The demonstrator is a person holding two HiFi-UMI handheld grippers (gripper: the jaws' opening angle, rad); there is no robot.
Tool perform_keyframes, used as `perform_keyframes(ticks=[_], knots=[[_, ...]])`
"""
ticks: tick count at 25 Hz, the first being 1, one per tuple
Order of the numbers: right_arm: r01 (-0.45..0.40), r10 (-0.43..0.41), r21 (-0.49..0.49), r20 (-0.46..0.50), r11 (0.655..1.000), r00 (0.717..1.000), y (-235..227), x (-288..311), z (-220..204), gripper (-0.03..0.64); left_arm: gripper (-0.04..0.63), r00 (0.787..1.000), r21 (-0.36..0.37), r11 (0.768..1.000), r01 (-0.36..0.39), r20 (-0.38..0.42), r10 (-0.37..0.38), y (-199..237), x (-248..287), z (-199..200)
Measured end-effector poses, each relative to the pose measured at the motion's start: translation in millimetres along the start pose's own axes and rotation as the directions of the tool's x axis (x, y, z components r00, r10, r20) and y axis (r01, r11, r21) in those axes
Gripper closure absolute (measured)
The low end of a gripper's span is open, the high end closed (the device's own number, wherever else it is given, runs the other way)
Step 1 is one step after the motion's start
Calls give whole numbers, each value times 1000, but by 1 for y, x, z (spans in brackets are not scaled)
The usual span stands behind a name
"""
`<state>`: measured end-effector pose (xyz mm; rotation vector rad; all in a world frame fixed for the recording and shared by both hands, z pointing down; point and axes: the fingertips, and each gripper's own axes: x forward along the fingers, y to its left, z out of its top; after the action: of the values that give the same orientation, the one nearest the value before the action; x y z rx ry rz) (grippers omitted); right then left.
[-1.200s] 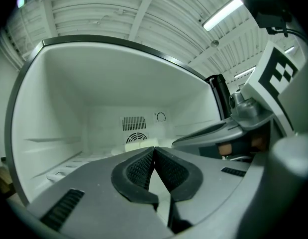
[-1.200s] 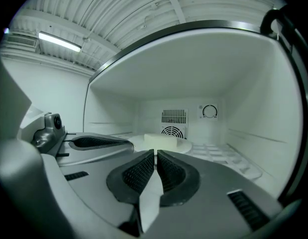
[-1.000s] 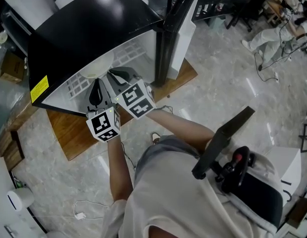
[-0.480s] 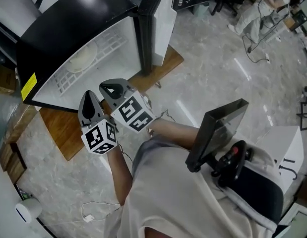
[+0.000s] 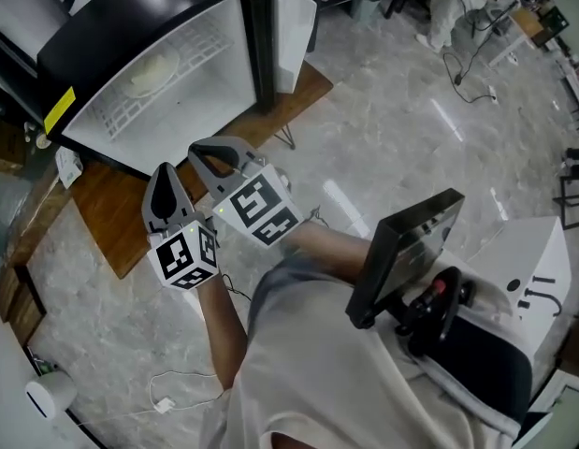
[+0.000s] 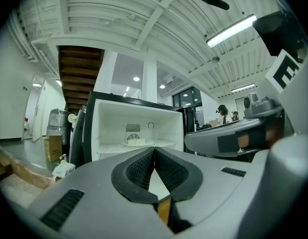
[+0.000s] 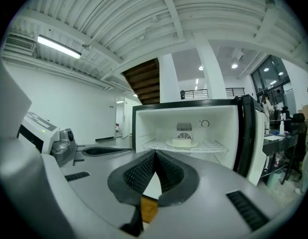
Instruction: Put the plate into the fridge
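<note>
Comparing with one second ago, both grippers are now pulled back out of the fridge (image 5: 158, 36). Then they were at its opening, close by the plate (image 5: 153, 71); now they hang over the near edge of the wooden board (image 5: 102, 215) on which the fridge stands, well apart from the opening. The plate has stayed on the white wire shelf (image 5: 191, 50) inside the fridge, alone and touched by nothing.

The left gripper (image 5: 162, 174) has its jaws together with nothing between them, as its own view shows (image 6: 154, 151). The right gripper (image 5: 203, 153) is just beside it on the right, and its jaws are also pressed together and empty (image 7: 154, 156).

Both grippers point toward the open fridge. In the left gripper view the plate (image 6: 135, 141) lies far ahead, a little left of the jaw tips. In the right gripper view the plate (image 7: 182, 143) lies far ahead and a little right of the tips, in the middle of the shelf (image 7: 213, 146).
</note>
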<state>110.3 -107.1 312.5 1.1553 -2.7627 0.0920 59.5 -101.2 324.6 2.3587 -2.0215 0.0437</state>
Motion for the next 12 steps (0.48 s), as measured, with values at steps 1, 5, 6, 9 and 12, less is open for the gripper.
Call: perform_keyframes(ticks=[1, 5, 6, 9, 12], knots=[[3, -3, -1, 4, 1000, 1000, 6, -7, 1, 600, 577, 1000, 0, 1000, 5, 2, -5, -2, -9, 1], [8, -8, -16, 13, 1000, 1000, 30, -34, 1, 600, 577, 1000, -2, 1000, 18, 20, -18, -11, -40, 2], [10, -10, -15, 11, 1000, 1000, 33, -39, 1, 600, 577, 1000, -4, 1000, 20, 20, -20, -12, -44, 2], [15, -15, -15, 5, 1000, 1000, 39, -50, 0, 600, 577, 1000, -12, 1000, 25, 18, -25, -15, -54, 3], [17, -17, -21, 4, 1000, 1000, 44, -62, 2, 600, 577, 999, -11, 999, 30, 28, -29, -20, -63, 9]])
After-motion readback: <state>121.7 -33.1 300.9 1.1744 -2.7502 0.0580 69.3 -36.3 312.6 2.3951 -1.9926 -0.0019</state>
